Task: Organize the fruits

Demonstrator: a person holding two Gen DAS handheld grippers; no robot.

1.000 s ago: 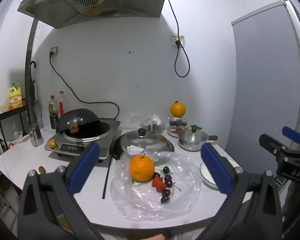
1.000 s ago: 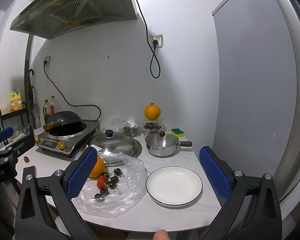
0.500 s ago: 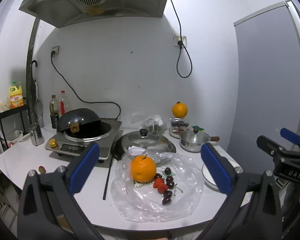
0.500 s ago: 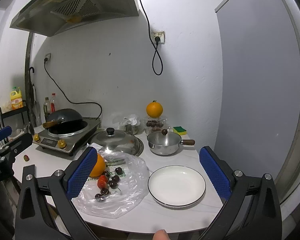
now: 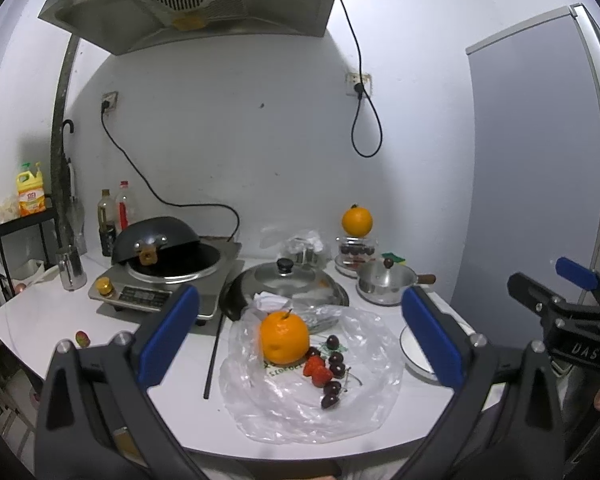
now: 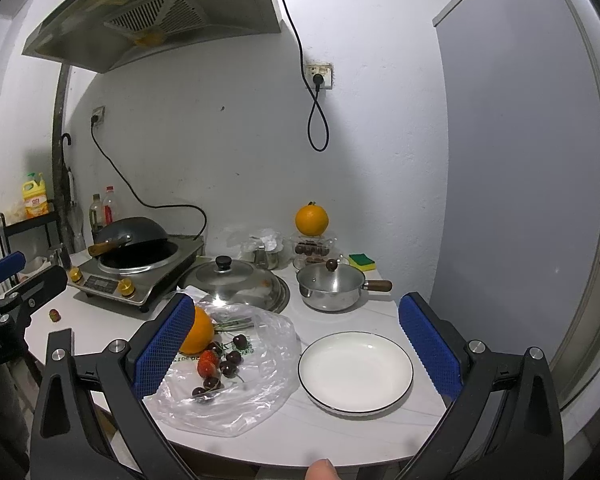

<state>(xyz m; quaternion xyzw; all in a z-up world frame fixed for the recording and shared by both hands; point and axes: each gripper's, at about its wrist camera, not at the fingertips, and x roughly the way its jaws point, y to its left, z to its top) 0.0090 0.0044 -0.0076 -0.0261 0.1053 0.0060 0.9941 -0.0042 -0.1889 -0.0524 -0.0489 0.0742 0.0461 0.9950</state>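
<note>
Left wrist – orange (image 5: 284, 337), cherries (image 5: 335, 357), plate (image 5: 414, 356)

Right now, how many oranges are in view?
2. One orange lies on the plastic bag at the front of the counter; the other orange sits atop a clear container by the back wall. None seems hidden.

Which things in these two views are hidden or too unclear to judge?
- Orange on the plastic bag: right view, its left part behind the right gripper finger.
- White plate: left view, mostly behind the left gripper finger.
- Print on the bag: too small to read.
</note>
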